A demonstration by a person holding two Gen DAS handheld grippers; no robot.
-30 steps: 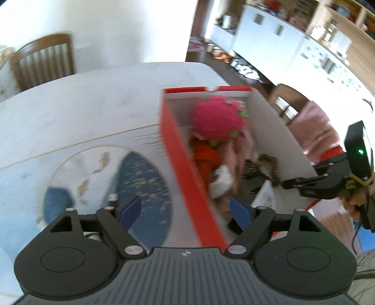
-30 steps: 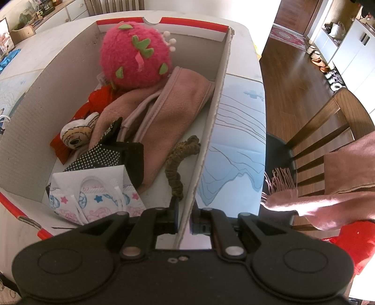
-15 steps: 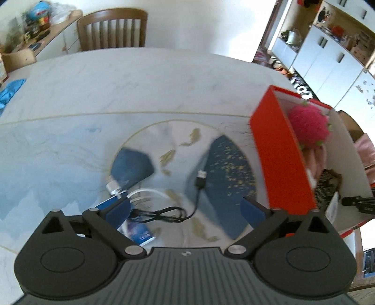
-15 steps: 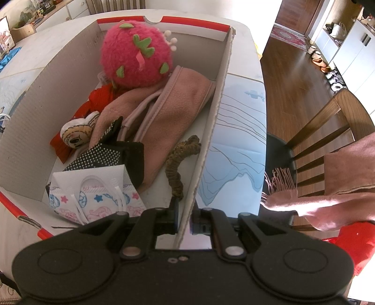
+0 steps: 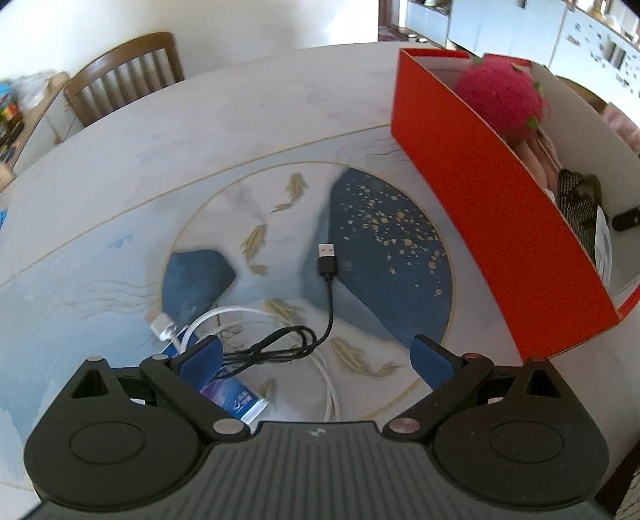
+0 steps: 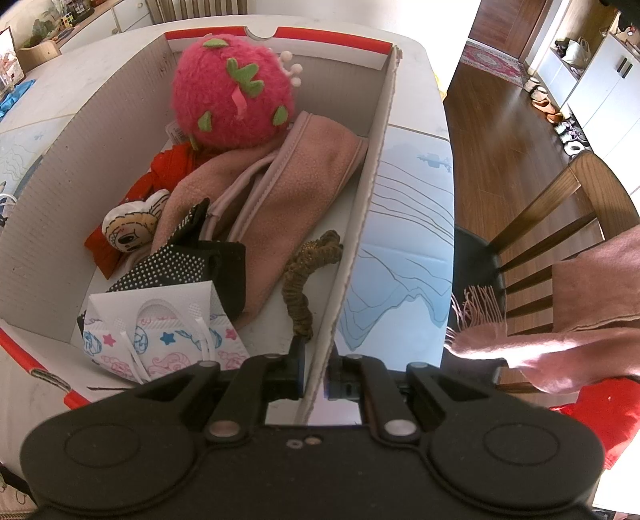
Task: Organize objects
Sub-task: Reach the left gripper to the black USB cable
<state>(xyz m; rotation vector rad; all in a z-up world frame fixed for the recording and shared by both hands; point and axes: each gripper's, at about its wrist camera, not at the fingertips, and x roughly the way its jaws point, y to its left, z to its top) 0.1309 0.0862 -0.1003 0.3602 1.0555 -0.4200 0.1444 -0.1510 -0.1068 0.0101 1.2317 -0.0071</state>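
Black cable [image 5: 320,320] lay on the surface [image 5: 240,132] just beyond the spread, empty left gripper [image 5: 316,356], its long axis running from the near coil to the far plug, while the right gripper [image 6: 316,372] clamped the box wall [image 6: 360,240].

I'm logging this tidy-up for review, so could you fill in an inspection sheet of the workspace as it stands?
Surface: pale table with a fish-patterned mat.
Job's things: red box holding a pink plush ball, pink cloth, small doll, dotted black pouch, face mask and brown hair tie.
Clutter: small blue packet on the mat.
Grippers: left gripper open above the cables; right gripper shut on the box wall.
Cables: black cable and white cable, loose on the mat.
Surroundings: wooden chairs, white cabinets.
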